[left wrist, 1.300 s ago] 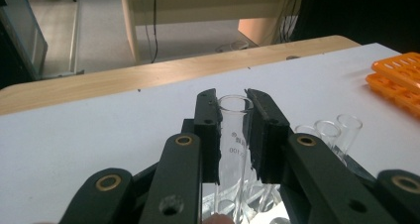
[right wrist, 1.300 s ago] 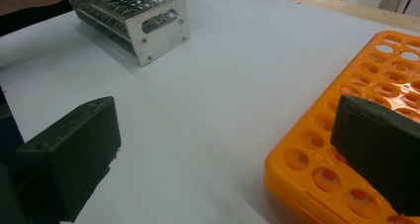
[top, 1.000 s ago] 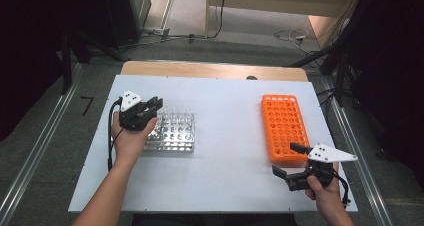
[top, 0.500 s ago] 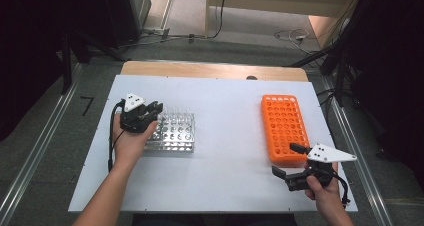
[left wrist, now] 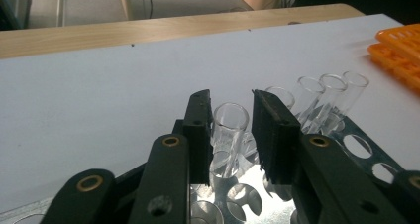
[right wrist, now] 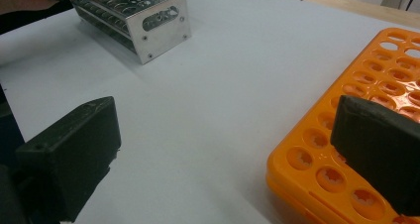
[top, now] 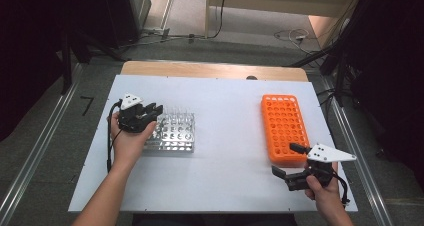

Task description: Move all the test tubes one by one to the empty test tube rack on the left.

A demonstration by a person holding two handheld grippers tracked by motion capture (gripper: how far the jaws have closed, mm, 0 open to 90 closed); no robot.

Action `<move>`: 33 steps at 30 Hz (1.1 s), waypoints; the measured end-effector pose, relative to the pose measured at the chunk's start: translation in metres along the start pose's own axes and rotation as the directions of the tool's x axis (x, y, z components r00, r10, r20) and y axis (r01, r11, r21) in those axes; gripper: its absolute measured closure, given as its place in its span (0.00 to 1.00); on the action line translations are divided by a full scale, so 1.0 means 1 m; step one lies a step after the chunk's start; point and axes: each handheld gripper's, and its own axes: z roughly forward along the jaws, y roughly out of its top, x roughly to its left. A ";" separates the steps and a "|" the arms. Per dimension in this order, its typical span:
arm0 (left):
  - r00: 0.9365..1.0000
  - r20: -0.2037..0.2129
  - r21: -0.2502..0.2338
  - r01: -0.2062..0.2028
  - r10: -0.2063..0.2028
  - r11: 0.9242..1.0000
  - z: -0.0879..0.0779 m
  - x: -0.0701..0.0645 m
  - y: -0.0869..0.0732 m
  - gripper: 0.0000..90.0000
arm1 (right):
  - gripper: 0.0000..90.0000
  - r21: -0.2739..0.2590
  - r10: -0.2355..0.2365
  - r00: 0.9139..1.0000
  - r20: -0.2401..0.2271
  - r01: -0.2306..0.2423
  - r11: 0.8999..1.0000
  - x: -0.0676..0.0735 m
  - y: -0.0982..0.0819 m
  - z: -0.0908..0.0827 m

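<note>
The left gripper (left wrist: 230, 130) sits over the near-left corner of the metal rack (top: 172, 133) on the white surface (top: 225, 116). Its jaws have just been opening; a clear glass tube (left wrist: 229, 135) stands upright in a rack hole between them, with a narrow gap showing on each side, so the pads do not press on it. More tubes (left wrist: 324, 97) stand in the row behind. The right gripper (top: 292, 161) is spread wide at the near end of the orange rack (top: 285, 126), holding nothing.
</note>
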 end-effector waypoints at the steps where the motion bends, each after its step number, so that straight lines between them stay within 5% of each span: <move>1: 1.000 0.006 -0.008 0.001 -0.001 1.000 -0.001 0.000 0.000 0.69 | 0.00 -0.001 0.001 1.000 0.000 -0.001 1.000 0.000 0.000 0.000; 18: 0.991 0.111 -0.050 -0.063 0.068 0.997 -0.032 -0.020 -0.007 0.21 | 0.00 -0.007 0.001 1.000 0.000 -0.001 1.000 -0.001 0.000 -0.001; 33: 0.972 0.192 -0.106 -0.115 0.133 0.988 -0.061 -0.050 -0.017 0.02 | 0.00 -0.005 0.002 1.000 0.007 -0.002 1.000 -0.002 0.000 -0.001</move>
